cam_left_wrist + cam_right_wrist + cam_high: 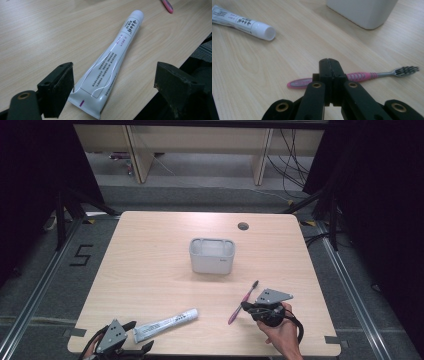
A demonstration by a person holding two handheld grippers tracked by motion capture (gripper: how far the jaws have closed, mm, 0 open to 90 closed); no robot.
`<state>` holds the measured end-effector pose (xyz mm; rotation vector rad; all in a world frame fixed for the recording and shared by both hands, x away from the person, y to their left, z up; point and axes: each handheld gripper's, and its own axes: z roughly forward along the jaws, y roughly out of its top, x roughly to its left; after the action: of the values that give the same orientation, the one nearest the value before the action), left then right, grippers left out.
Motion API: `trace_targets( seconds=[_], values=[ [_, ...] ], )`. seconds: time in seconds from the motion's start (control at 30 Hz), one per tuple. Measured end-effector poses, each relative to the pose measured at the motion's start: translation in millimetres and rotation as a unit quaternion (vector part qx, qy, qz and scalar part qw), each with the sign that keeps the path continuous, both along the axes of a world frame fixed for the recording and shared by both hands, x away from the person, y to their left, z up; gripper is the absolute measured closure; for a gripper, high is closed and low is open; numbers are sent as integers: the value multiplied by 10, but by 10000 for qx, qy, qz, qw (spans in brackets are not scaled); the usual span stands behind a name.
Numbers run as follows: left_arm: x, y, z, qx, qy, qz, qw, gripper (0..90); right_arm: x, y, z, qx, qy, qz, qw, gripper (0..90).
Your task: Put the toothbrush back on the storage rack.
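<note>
The wooden surface (150, 265) carries a grey holder (212, 255) near its middle, standing upright with its open top up. Toward the near left edge lies a white tube (165, 324), flat on its side, cap end pointing right and a little away from the person, crimped end toward the left claw (131, 339). In the left gripper view the tube (110, 63) lies between the two pads, which stand wide apart on either side of its crimped end and do not press on it; this claw is released. Its left pad (61, 92) sits just beside the tube's corner, the other well clear of it. To the right of the tube, apart from it, a pink toothbrush (243, 301) lies flat with its dark bristle head toward the holder. The right claw (247, 307), held in a hand (284, 332) at the near right, sits at the toothbrush's handle. In the right gripper view its jaws are clenched together, and the toothbrush (359, 76) runs crosswise right behind their tips; whether they pinch it I cannot tell.
</note>
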<state>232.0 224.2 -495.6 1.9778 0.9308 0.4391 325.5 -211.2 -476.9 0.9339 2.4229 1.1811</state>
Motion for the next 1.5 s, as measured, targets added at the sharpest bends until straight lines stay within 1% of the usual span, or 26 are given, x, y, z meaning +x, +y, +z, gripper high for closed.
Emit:
trace_targets(
  seconds=[0.17, 0.2, 0.3, 0.33, 0.4, 0.43, 0.47, 0.5, 0.53, 0.6, 0.7, 0.8, 0.87, 0.9, 0.93, 1.0, 1.1, 1.13, 1.17, 1.2, 1.3, 1.33, 1.37, 1.4, 1.43, 1.5],
  values=[
    [-1, 0, 1, 15, 4, -11, 10000, 156, 25, 87, -23, -34, 109, 114, 9999, 900],
    [1, 8, 3, 65, 10, -20, 10000, 156, 37, 112, -36, -44, 104, 159, 9998, 900],
    [-1, 3, 1, 62, 33, -17, 10000, 156, 55, 211, -65, -144, 180, 243, 9994, 900],
    [-4, -8, -3, 5, 28, 10, 10000, 156, 64, 236, -80, -173, 170, 308, 9992, 900],
    [-3, -9, -4, 7, 27, 11, 10000, 156, 61, 271, -92, -210, 281, 302, 9989, 900],
    [-3, -9, -4, 7, 27, 11, 10000, 156, 61, 271, -92, -210, 281, 302, 9989, 900],
    [-4, -4, 1, 68, 42, 0, 10000, 156, 72, 288, -104, -234, 309, 396, 9985, 900],
    [-4, -1, 1, 92, 47, -16, 9999, 156, 77, 320, -127, -337, 331, 355, 9983, 900],
    [-5, -2, 1, 96, 43, -25, 9999, 156, 83, 338, -146, -320, 368, 410, 9980, 900],
    [-3, 0, 2, 93, 36, -32, 9999, 156, 80, 352, -156, -360, 455, 412, 9975, 900],
    [-3, -4, -1, 77, 40, 7, 10000, 156, 78, 372, -181, -455, 431, 441, 9971, 900],
    [-5, -3, 1, 102, 34, -30, 9999, 156, 70, 399, -202, -385, 480, 410, 9973, 900],
    [-4, -2, 1, 101, 31, -33, 9999, 156, 81, 392, -198, -514, 449, 474, 9965, 900],
    [-4, -2, 1, 101, 31, -33, 9999, 156, 81, 392, -198, -514, 449, 474, 9965, 900],
    [-5, 0, 2, 120, 41, -19, 9999, 156, 72, 399, -212, -448, 519, 428, 9967, 900],
    [-6, -2, 1, 112, 48, -13, 9999, 156, 79, 396, -221, -534, 584, 535, 9954, 900],
    [-7, -1, 2, 122, 51, -19, 9999, 156, 82, 402, -243, -523, 509, 540, 9959, 900],
    [-6, -1, 2, 134, 47, -19, 9999, 156, 55, 412, -234, -502, 693, 398, 9955, 900],
    [-7, -1, 3, 136, 48, -15, 9999, 156, 51, 413, -234, -489, 720, 410, 9954, 900],
    [-7, -1, 1, 123, 46, -18, 9999, 156, 54, 408, -228, -546, 678, 525, 9948, 900],
    [-7, 1, 4, 140, 43, -17, 9999, 156, 41, 426, -245, -547, 675, 517, 9949, 900],
    [-7, 0, 4, 137, 47, -17, 9999, 156, 46, 421, -239, -617, 692, 616, 9938, 900],
    [-8, 0, 3, 134, 50, -10, 9999, 156, 38, 425, -253, -604, 659, 595, 9942, 900],
    [-7, 0, 2, 134, 41, -25, 9999, 156, 21, 424, -243, -672, 761, 604, 9930, 900],
    [-6, 2, 3, 142, 35, -31, 9999, 156, 30, 423, -250, -673, 721, 695, 9927, 900],
    [-6, 2, 3, 140, 36, -29, 9999, 156, 21, 420, -256, -623, 749, 662, 9930, 900]
  ],
)
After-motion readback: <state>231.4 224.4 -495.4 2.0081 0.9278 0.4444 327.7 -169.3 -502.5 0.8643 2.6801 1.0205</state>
